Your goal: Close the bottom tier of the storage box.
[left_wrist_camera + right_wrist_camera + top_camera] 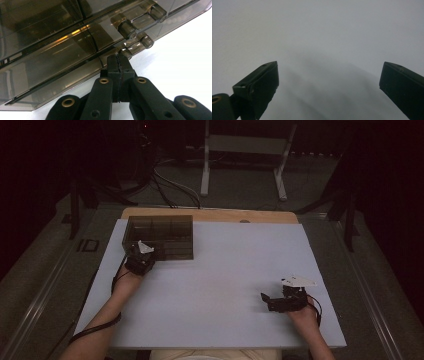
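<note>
1. The left gripper [141, 254] sits at the near-left corner of the smoky plastic organiser box [161, 236], which lies at the far-left of the white table top [225, 285]. In the left gripper view its jaws are pressed together with nothing between them, and the tips [119, 63] nose up against the box's near edge, right beneath the moulded hinge knuckles [132, 32]. My reading is that the closed tips serve as a single narrow probe here, placed to pry or nudge at the seam under the lid [50, 50] rather than to grasp anything.
2. The box lies flat and shut, its long side facing the person. Dividers show faintly through the tinted lid. Whether any compartment holds something I cannot tell.
3. The left forearm [107, 315] reaches diagonally forward, which suits a low, nearly level approach to the box edge.
4. The right gripper [272, 301] rests well apart from the box, near the right front of the table. Its jaws stand wide apart over bare white surface, with the pads [265, 82] clamping nothing. It seems parked out of the way, ready to steady the box if needed.
</note>
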